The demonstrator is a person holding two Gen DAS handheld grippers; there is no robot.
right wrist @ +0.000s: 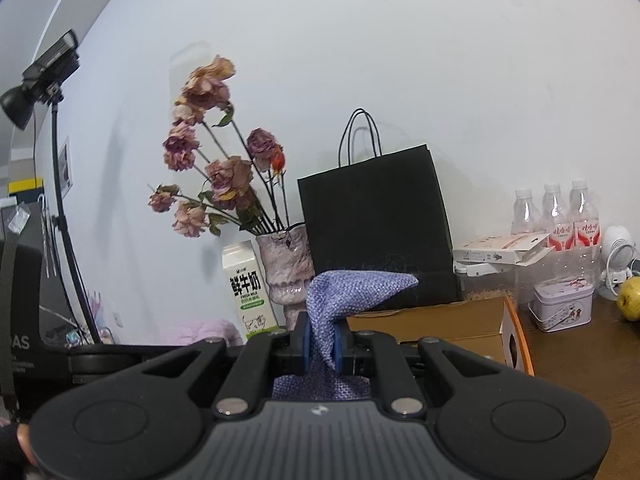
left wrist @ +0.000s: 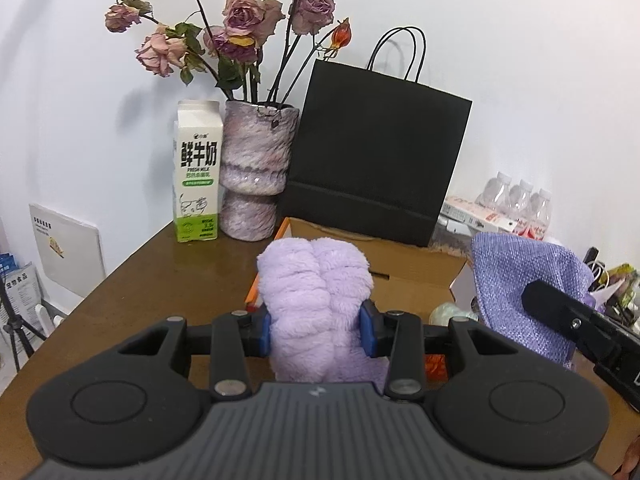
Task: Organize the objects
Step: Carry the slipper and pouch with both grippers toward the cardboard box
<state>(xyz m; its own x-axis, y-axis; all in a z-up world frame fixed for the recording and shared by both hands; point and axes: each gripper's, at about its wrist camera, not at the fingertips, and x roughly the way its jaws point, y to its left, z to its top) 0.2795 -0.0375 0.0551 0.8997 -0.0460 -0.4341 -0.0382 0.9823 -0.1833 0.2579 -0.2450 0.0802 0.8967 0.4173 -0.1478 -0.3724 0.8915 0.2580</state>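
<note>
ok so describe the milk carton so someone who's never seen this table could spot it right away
Find the black paper bag standing against the wall. Left of it is a mottled purple vase of dried roses, and the milk carton stands just left of that vase. It is the only white, gable-topped box with a green band at its base.

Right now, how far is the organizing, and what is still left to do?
Nothing looks put away yet. In hand: the left claw grips a fluffy purple plush, and the right claw pinches a woven purple cloth, both above the cardboard box. Left: placing both, then perhaps the tin and yellow fruit.
</note>
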